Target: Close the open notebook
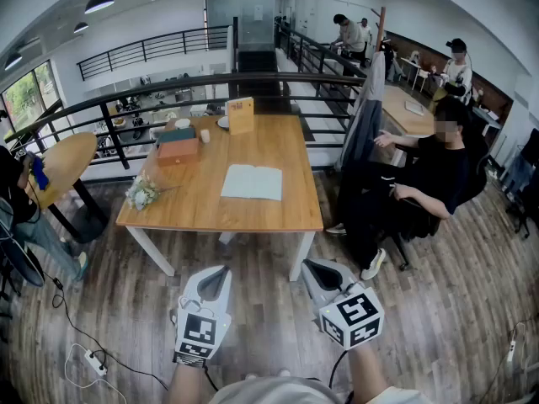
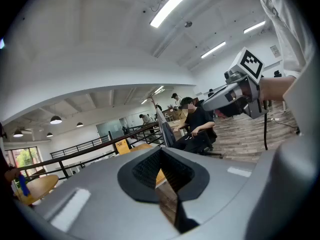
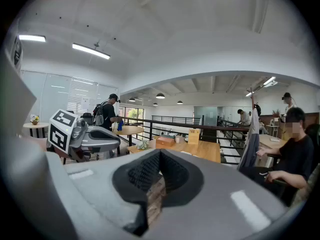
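Left gripper (image 1: pixel 221 273): jaws together, empty.
Right gripper (image 1: pixel 312 267): likewise closed on nothing.
Notebook (image 1: pixel 252 182): seemingly open flat on table (image 1: pixel 194 213), well beyond both.
Progress: not begun; approach and closing remain.

Notebook (image 1: pixel 252 182) is lying open and flat on the wooden table (image 1: pixel 278 141). Both pale pages are facing up, with the centre fold running away from the head camera. It is sitting slightly right of the table's middle, toward the near edge, a little skewed to that edge.
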`<state>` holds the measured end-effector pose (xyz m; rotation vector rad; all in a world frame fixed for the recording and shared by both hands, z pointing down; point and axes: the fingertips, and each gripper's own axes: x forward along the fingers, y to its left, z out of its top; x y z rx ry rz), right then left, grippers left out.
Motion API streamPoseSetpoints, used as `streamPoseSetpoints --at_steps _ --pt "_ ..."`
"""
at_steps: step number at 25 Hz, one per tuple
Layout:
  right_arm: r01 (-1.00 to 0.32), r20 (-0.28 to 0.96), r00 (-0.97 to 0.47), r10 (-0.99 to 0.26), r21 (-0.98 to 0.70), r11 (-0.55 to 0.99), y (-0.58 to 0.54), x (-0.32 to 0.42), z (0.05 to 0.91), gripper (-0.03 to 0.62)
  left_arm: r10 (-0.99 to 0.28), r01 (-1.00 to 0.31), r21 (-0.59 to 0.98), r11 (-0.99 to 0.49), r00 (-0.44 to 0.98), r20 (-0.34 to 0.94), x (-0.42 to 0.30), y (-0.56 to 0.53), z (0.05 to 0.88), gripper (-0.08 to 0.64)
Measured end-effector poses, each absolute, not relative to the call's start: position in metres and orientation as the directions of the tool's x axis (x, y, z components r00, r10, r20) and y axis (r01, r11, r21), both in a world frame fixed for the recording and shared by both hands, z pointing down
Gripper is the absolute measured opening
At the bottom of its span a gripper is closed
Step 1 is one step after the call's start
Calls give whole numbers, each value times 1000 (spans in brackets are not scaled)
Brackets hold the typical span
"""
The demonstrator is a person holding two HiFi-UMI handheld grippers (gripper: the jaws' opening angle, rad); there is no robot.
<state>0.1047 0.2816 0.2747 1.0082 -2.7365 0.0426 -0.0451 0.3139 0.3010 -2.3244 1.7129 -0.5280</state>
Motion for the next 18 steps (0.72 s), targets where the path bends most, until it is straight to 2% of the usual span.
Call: streamPoseSetpoints --at_steps 5,18 --pt "-633 203 -759 -618 -9 774 280 96 274 0 -950 -877 -369 -307 264 164 -49 312 300 6" --pt "-677 208 -724 -658 -33 735 291 81 278 0 -953 -884 -359 -298 255 162 -78 328 302 6"
